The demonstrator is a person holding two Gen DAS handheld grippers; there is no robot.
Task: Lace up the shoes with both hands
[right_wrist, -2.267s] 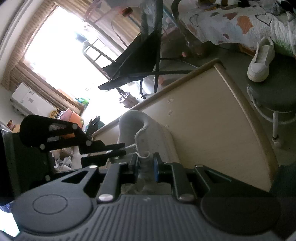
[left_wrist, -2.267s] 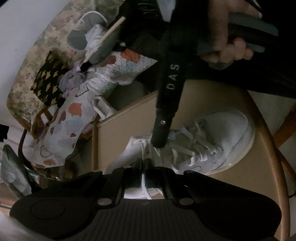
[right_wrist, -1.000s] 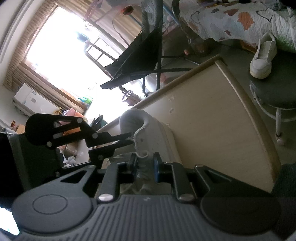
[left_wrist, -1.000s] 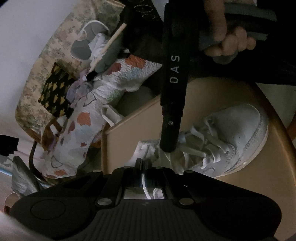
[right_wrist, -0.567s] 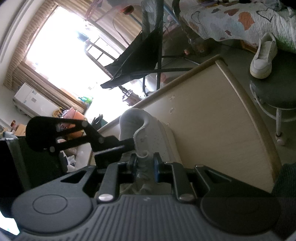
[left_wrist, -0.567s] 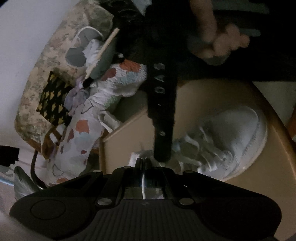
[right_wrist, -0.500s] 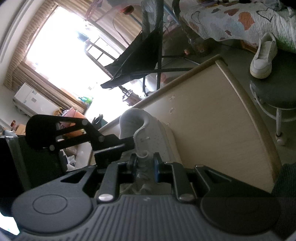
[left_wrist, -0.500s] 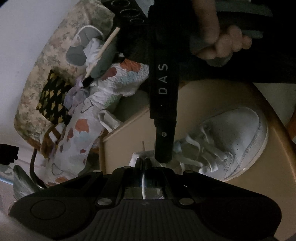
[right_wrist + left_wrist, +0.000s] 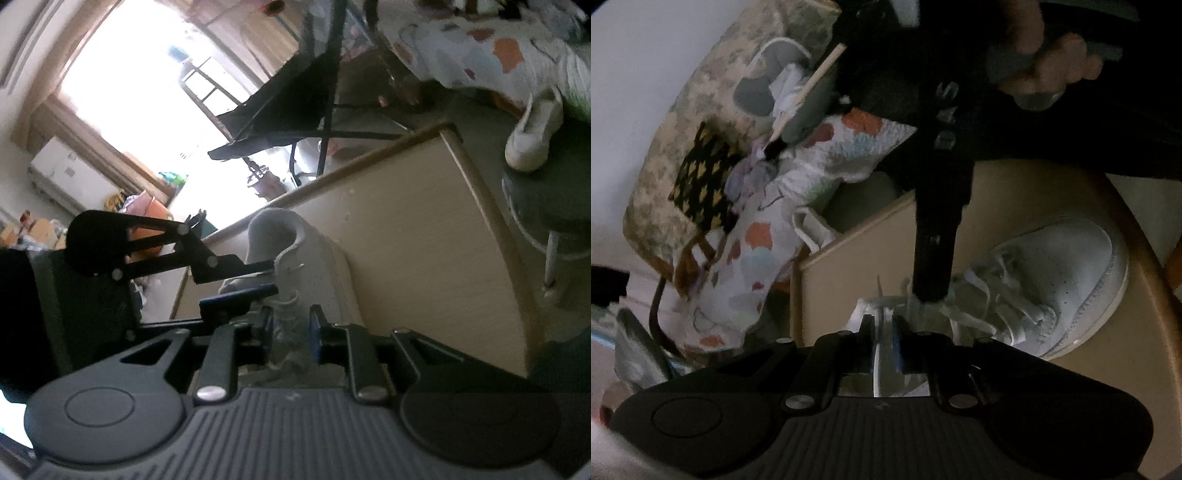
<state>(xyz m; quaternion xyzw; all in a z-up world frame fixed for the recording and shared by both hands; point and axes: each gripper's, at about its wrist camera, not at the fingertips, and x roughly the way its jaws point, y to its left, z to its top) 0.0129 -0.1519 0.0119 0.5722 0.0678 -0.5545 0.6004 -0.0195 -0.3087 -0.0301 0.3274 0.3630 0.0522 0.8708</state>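
Over the white shoe [image 9: 1052,280], both grippers angled downward, fingers parting.

Home, probably bedroom: patterned quilt [image 9: 491,55] on bed, curtained window [image 9: 147,110], wooden table [image 9: 424,229], stool [image 9: 546,199].

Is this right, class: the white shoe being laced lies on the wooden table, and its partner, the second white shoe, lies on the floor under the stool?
Not quite. The second white shoe rests on top of the dark round stool, not on the floor under it; the right wrist view shows this. The rest holds: the white shoe being laced lies on the wooden table.
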